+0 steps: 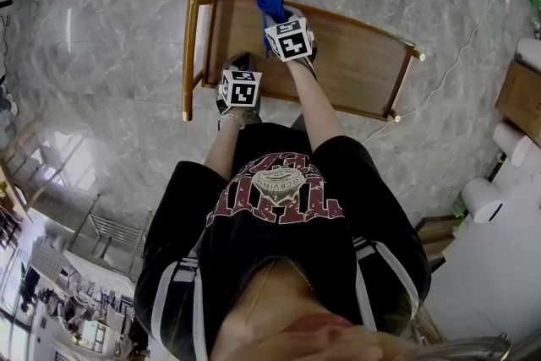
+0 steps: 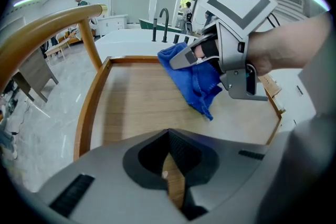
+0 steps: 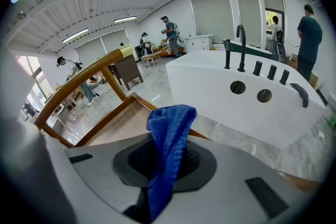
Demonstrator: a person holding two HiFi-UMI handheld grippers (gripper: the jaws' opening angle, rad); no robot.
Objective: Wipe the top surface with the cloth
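Note:
A wooden top surface (image 1: 355,63) with a raised rim lies in front of me in the head view. My right gripper (image 1: 276,15) is over its far edge, shut on a blue cloth (image 1: 272,6). In the left gripper view the cloth (image 2: 197,78) hangs from the right gripper (image 2: 181,60), just above the wood (image 2: 136,107). In the right gripper view the cloth (image 3: 168,134) sticks up between the jaws of my right gripper (image 3: 165,165). My left gripper (image 1: 239,63) hovers over the near edge, its jaws (image 2: 170,165) shut with nothing in them.
A brass handle bar (image 1: 191,46) runs along the left end of the top. A white counter (image 3: 241,92) with a black faucet stands just beyond. Marble floor surrounds the piece, with a cable (image 1: 448,72) and white rolls (image 1: 507,148) at right. People stand far off.

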